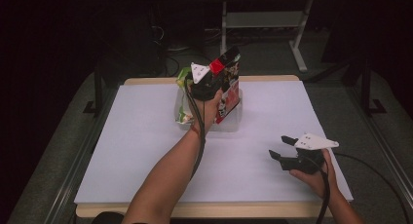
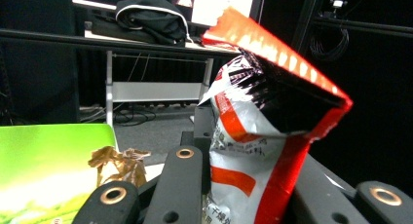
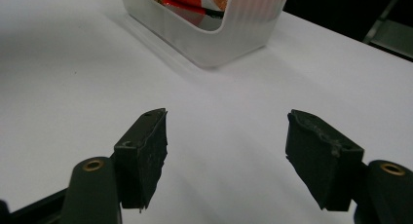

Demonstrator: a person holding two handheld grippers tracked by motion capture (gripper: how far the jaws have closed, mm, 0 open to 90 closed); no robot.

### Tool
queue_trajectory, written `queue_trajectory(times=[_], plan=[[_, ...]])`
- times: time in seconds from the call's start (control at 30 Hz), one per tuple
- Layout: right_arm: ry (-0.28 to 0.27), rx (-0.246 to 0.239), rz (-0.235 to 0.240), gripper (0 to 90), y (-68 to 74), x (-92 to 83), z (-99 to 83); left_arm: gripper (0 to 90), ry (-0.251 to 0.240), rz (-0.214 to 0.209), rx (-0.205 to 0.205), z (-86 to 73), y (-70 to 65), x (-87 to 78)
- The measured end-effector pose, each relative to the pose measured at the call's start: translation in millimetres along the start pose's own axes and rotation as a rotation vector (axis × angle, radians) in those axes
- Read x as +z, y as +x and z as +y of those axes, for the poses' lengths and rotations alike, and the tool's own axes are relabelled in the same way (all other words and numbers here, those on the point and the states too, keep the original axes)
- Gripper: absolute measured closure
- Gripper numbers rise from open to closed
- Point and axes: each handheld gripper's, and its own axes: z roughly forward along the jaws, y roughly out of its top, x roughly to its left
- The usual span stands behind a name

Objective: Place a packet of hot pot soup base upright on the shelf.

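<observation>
Two grippers: left gripper (image 1: 213, 77) is clamped on a red bag (image 2: 272, 136) over the bin (image 1: 233, 121) near the far edge; right gripper (image 1: 286, 148) hangs wide open, holding nothing, over bare table (image 1: 146, 151).

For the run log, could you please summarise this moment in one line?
left gripper: shut on snack bag above bin | right gripper: open, empty

Table (image 1: 272, 136) brightly lit from above; surroundings dark; soft shadows, slight blur.

Probably a lab: dark room, white-topped table (image 1: 146, 136), monitor (image 2: 214, 5) behind.
</observation>
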Motion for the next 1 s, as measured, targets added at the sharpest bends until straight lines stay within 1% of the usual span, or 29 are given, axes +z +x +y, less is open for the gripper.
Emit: queue_trajectory(times=[0.03, 0.1, 0.13, 0.2, 0.27, 0.3, 0.37, 0.53, 0.63, 0.7, 0.73, 0.8, 0.83, 0.93, 1.0], plan=[[0.0, 0.001, 0.0, 30.9, -0.1, -0.1, -0.1, 79.0, -0.002, -0.01, 0.004, -1.2, -0.1, 0.0], [0.002, 0.004, -0.001, 30.9, -0.1, 0.2, -0.1, 78.8, -0.005, -0.011, 0.004, -4.5, -1.6, -0.5], [0.003, 0.001, 0.0, 30.9, -0.2, 0.5, -0.2, 78.7, -0.004, -0.021, 0.006, -6.5, -1.9, -0.6], [0.003, 0.001, 0.003, 30.9, 0.2, 0.7, -0.2, 78.4, 0.001, -0.025, 0.016, -10.3, -2.9, -1.1], [0.003, -0.002, 0.004, 30.9, 0.7, 1.0, 0.1, 78.0, 0.0, -0.037, 0.008, -13.4, -2.9, -2.0], [0.005, 0.0, 0.005, 30.9, 1.0, 1.0, 0.1, 77.9, -0.003, -0.042, 0.013, -14.5, -3.4, -2.1], [0.005, -0.002, 0.008, 30.9, 1.0, 1.3, -0.1, 77.7, 0.011, -0.04, 0.034, -17.3, -4.1, -1.5], [0.008, -0.002, 0.005, 31.0, 1.5, 1.9, 0.1, 77.8, 0.03, -0.054, 0.007, -22.4, 2.2, 0.4], [0.008, -0.007, 0.007, 31.0, 1.8, 1.6, 0.1, 77.7, 0.047, -0.063, 0.027, -29.7, 4.2, -0.4], [0.009, -0.005, 0.007, 30.9, 1.0, 1.9, -0.3, 77.5, 0.037, -0.074, 0.031, -32.4, 6.1, -3.0], [0.009, -0.005, 0.006, 30.9, 0.7, 1.9, -0.6, 77.4, 0.041, -0.079, 0.038, -32.5, 6.1, -3.7], [0.011, -0.002, 0.004, 30.9, 0.5, 1.5, -0.7, 77.0, 0.053, -0.085, 0.078, -32.2, 5.2, -5.3], [0.01, -0.001, 0.004, 30.9, 0.4, 1.1, -0.7, 76.6, 0.057, -0.093, 0.087, -32.2, 5.1, -5.8], [0.009, -0.002, 0.001, 31.0, 0.6, 0.8, -0.4, 75.4, 0.069, -0.109, 0.092, -32.6, 7.1, -7.8], [0.011, -0.002, 0.001, 31.0, 0.4, 1.3, -0.6, 74.8, 0.076, -0.118, 0.108, -32.9, 8.2, -9.2]])
